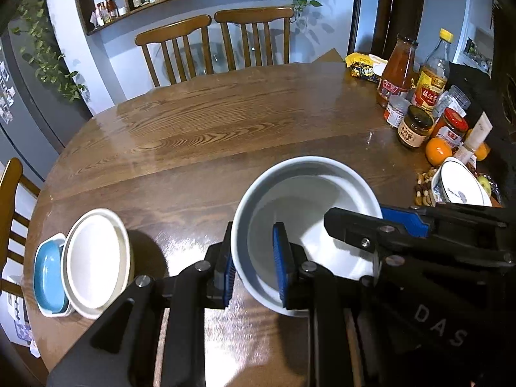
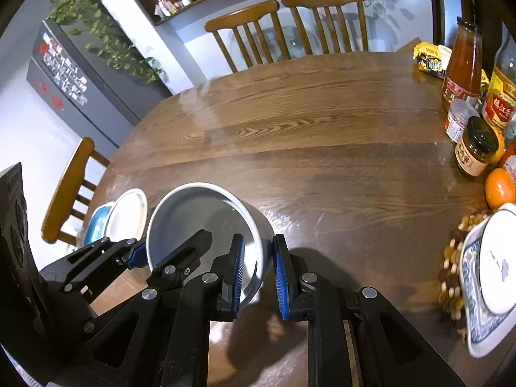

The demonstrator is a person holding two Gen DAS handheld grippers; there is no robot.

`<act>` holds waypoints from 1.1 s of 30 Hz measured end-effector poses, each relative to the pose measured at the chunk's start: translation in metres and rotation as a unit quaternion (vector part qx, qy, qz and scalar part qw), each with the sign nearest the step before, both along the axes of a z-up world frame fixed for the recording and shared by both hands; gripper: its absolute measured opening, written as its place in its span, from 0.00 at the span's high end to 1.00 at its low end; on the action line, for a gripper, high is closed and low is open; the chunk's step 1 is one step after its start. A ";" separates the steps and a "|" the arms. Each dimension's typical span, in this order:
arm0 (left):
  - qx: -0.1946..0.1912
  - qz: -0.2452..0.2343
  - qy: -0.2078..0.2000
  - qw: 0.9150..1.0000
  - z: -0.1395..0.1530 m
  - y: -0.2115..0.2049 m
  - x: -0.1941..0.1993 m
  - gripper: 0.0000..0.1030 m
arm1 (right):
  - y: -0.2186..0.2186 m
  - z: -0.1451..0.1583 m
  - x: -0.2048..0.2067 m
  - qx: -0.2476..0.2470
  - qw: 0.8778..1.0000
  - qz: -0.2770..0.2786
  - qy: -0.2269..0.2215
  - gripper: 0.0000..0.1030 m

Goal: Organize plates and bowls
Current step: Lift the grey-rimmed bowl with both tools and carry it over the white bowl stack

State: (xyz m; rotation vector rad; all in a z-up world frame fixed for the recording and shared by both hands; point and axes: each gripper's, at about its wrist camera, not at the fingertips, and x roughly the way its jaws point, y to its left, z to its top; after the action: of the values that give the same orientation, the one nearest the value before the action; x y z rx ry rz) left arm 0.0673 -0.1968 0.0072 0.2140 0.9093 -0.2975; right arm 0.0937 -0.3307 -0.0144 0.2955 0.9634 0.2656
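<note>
A deep white bowl (image 1: 303, 206) is held over the wooden table between both grippers. My left gripper (image 1: 254, 267) is shut on its near-left rim, one pad inside, one outside. My right gripper (image 2: 258, 271) straddles the bowl's (image 2: 193, 219) right wall with its jaws a little apart. It also shows in the left wrist view (image 1: 380, 225), one finger inside the bowl. A white plate (image 1: 93, 258) lies on a blue dish (image 1: 48, 277) at the table's left edge. A white bowl in a blue-patterned dish (image 2: 490, 277) sits at the right.
Sauce bottles, jars (image 1: 414, 125), oranges (image 2: 500, 187) and nuts (image 2: 451, 264) crowd the table's right side. Two wooden chairs (image 1: 219, 42) stand at the far side and one (image 2: 67, 187) at the left. A fridge with a plant stands beyond the left edge.
</note>
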 end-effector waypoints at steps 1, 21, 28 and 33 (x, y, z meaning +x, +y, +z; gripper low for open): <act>-0.001 0.001 -0.001 1.000 0.001 0.002 -0.002 0.82 | 0.002 0.001 -0.003 -0.001 1.000 0.001 -0.001 0.79; -0.010 0.069 -0.035 0.997 0.025 0.087 -0.028 0.82 | 0.087 0.029 -0.016 -0.007 0.997 0.072 -0.031 0.79; -0.011 0.098 -0.036 0.994 0.028 0.124 -0.020 0.82 | 0.125 0.033 -0.005 -0.010 0.994 0.101 -0.032 0.79; -0.010 0.113 -0.032 0.993 0.026 0.146 -0.010 0.82 | 0.151 0.030 0.007 -0.012 0.993 0.118 -0.026 0.79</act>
State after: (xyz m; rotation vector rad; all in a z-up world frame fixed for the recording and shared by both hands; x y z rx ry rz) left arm 0.0568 -0.0506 0.0330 0.1010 0.8581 -0.0897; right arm 0.1007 -0.1798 0.0160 0.1511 0.9501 0.4746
